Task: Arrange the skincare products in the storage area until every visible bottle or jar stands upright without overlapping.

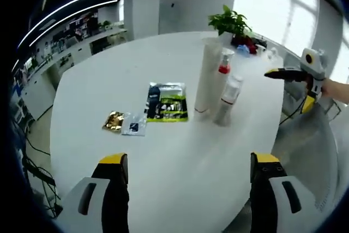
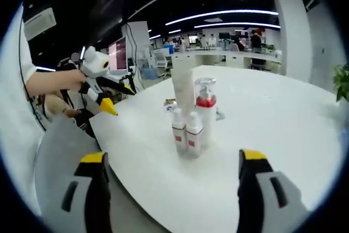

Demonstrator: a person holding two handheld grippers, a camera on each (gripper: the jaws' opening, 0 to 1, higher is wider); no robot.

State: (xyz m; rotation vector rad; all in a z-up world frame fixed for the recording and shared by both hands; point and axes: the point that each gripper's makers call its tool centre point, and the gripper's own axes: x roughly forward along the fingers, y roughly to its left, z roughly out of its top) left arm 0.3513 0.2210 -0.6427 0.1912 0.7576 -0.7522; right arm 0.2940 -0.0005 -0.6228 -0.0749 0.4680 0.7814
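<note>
Several skincare containers stand upright in a tight cluster on the white round table (image 1: pixel 109 75): a tall white tube (image 1: pixel 207 77), a pump bottle with a red collar (image 1: pixel 222 70) and a small white bottle (image 1: pixel 231 95). From the right gripper view the tall tube (image 2: pixel 184 88) is behind the pump bottle (image 2: pixel 205 108), with two small red-labelled bottles (image 2: pixel 179 129) (image 2: pixel 193 133) in front. My left gripper (image 1: pixel 189 168) is open, well short of them. My right gripper (image 2: pixel 172 163) is open too, close in front of the small bottles. Each gripper holds nothing.
Flat sachets lie left of the bottles: a green and black pack (image 1: pixel 167 102), a gold one (image 1: pixel 114 120) and a small pale one (image 1: pixel 134 126). A potted plant (image 1: pixel 231 22) stands at the far edge. A hand holds the other gripper (image 1: pixel 294 88) (image 2: pixel 117 97) off the table edge.
</note>
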